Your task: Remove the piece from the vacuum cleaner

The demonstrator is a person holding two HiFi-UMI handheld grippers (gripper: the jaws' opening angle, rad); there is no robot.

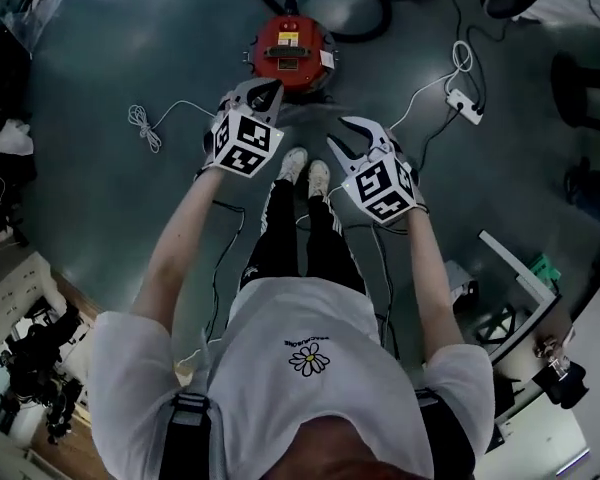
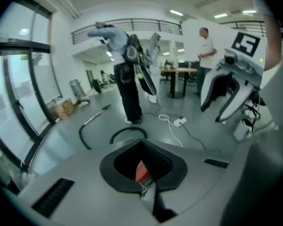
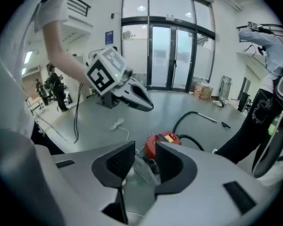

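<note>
The red round vacuum cleaner [image 1: 290, 50] sits on the grey floor ahead of my feet, with its black hose [image 1: 342, 8] looped behind it. My left gripper [image 1: 267, 92] hangs above its near edge with the tips together and nothing held. Through the hollow between its pads only a red sliver of the vacuum cleaner [image 2: 141, 171] shows. My right gripper [image 1: 346, 136] is held to the right, jaws spread open and empty. In the right gripper view the vacuum cleaner [image 3: 164, 139] lies beyond the right gripper [image 3: 145, 149], well clear of its pads.
A white power strip [image 1: 465, 103] with its cord lies right of the vacuum cleaner, and a coiled white cable [image 1: 144, 126] lies to the left. My shoes [image 1: 306, 171] stand just behind the machine. Another person [image 2: 127, 74] stands beyond the hose. Shelving and clutter line the lower corners.
</note>
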